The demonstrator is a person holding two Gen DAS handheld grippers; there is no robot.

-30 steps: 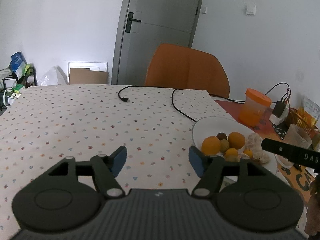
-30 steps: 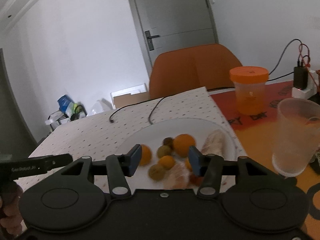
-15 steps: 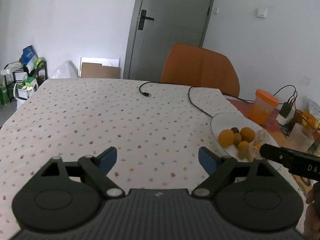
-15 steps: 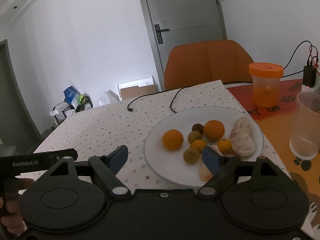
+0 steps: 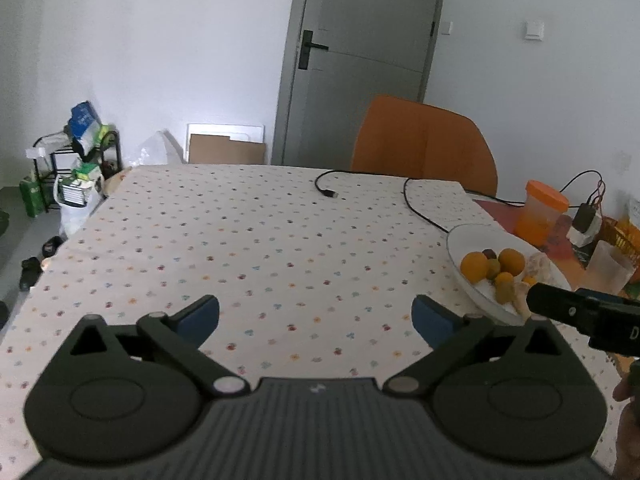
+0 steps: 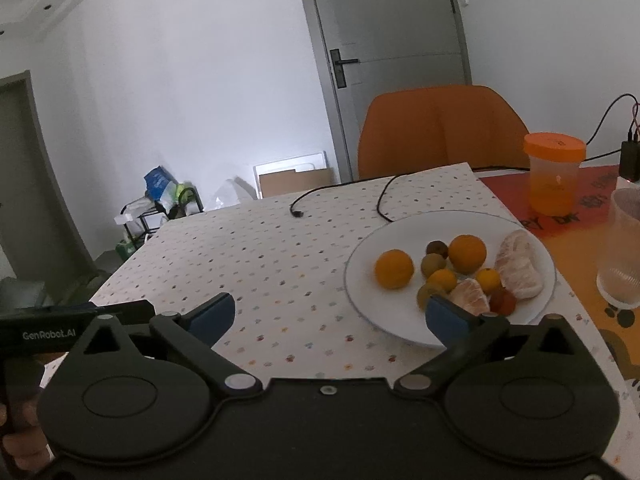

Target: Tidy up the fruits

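While both claws hang above the counter with nothing between their pads, the fruit sits gathered on one plate at the right side. Left wrist view: the left claw (image 5: pixel 316 316) is spread wide and empty over the dotted cloth of the counter (image 5: pixel 248 248); a second ago its pads stood much closer together and nearer the plate, so it has opened and drawn back. The white plate (image 5: pixel 468 236) lies ahead and to the right, near the counter edge, carrying two oranges, some small greenish and dark fruits and a pale peeled piece. The body of the other device crosses the lower right corner in front of the plate. A black cable (image 5: pixel 416 208) trails across the cloth behind it, and an orange-lidded jar (image 5: pixel 542 212) stands beyond. Right wrist view: the right claw (image 6: pixel 328 312) is likewise spread wide and holds nothing; a second ago it was narrower and low over the fruit, and it now sits higher and further back. Its right pad overlaps the near rim of the plate in the picture; contact cannot be confirmed. On the plate, one orange (image 6: pixel 394 269) lies apart to the left, a second orange (image 6: pixel 467 253) sits among the small fruits, and peeled segments (image 6: pixel 518 268) rest at the right. A clear cup (image 6: pixel 622 248) stands just beside the plate. Assessment: with all visible fruit plated and both claws withdrawn and open, the sorting appears finished or between picks.
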